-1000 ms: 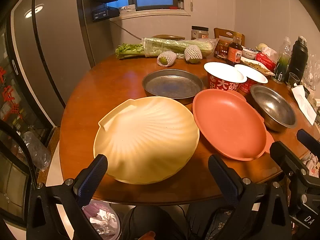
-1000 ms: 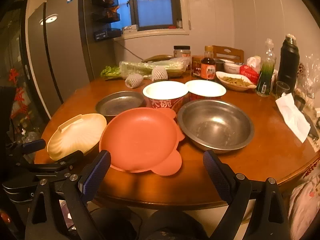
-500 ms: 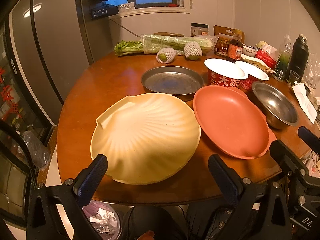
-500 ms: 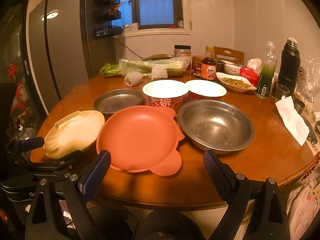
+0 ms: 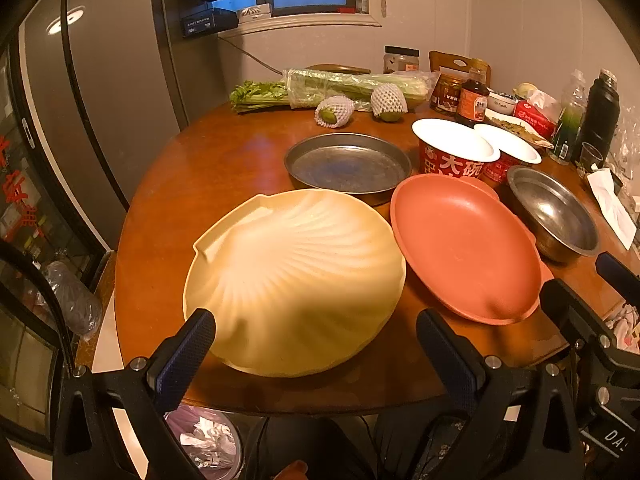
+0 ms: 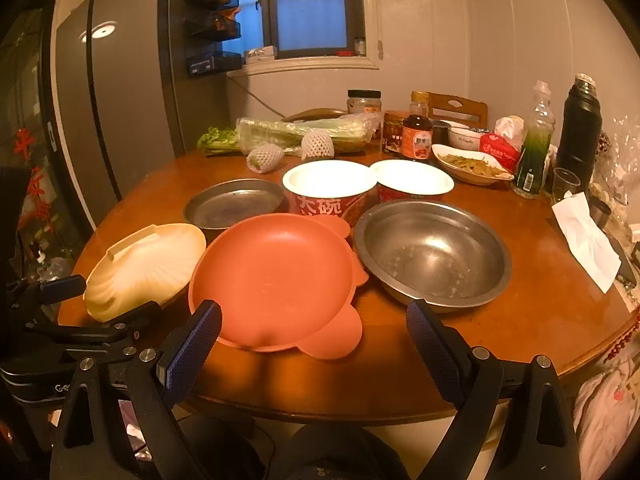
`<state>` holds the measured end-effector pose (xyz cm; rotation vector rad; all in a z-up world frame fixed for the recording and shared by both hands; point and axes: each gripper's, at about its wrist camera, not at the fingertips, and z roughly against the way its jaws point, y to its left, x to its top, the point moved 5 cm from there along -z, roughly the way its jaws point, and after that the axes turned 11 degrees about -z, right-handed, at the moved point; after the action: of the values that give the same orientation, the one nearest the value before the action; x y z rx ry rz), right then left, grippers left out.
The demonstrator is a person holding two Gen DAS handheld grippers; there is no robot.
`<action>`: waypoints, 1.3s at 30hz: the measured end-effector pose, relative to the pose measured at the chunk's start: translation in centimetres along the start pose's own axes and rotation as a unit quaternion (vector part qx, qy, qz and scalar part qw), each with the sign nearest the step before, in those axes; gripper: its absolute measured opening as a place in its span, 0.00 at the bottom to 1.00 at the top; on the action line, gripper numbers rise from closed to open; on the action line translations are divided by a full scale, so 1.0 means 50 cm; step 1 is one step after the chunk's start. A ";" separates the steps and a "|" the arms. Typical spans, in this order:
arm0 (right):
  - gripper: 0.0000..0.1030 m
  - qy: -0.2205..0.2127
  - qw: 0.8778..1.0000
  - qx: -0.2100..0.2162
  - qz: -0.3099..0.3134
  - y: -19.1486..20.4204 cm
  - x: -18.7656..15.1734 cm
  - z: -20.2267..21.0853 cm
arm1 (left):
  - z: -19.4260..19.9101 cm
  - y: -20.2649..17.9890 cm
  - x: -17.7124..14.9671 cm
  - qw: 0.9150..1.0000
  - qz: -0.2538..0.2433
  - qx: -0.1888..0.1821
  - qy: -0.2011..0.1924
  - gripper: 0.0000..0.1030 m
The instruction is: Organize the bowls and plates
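Cream and ribbed like a scallop, the shell plate point(image 5: 294, 280) sits at the near edge of my round wooden table point(image 5: 208, 168), toward its left side, and my left tongs point(image 5: 316, 354) hang just short of that edge with both fingers spread wide apart and nothing between them. Touching the shell plate's right rim is the orange plate point(image 6: 276, 276), also at the near edge, and my right tongs point(image 6: 314, 336) stand parted before it, gripping nothing. Behind these two, toward the table's middle, lies a flat metal pan point(image 5: 348, 162). To the right of the orange plate the steel bowl point(image 6: 432, 252) rests, its rim just beside the plate's lobed edge. Two red paper bowls point(image 6: 330, 188) with white insides stand side by side behind the orange plate. Along the far edge I see bagged celery point(image 5: 352, 86) and two net-wrapped fruits point(image 5: 334, 111)
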<state>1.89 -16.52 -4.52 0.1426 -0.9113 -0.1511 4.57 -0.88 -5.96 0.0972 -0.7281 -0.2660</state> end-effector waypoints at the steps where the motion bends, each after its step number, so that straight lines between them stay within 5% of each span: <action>1: 0.92 0.000 1.000 0.000 0.001 0.001 0.001 0.000 | 0.000 0.002 0.001 1.000 0.000 0.000 0.000 0.98; 25: 0.92 0.005 1.000 0.024 0.018 0.036 0.050 -0.013 | 0.018 0.057 0.038 1.000 0.023 0.006 -0.007 0.98; 39: 0.92 0.040 0.989 0.086 0.116 0.161 0.095 -0.073 | 0.003 0.183 -0.002 0.996 0.085 0.014 0.024 0.98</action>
<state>8.21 -9.34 -1.58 0.1998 -0.8526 0.1489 6.30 7.96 -4.25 0.0678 -0.6878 -0.0900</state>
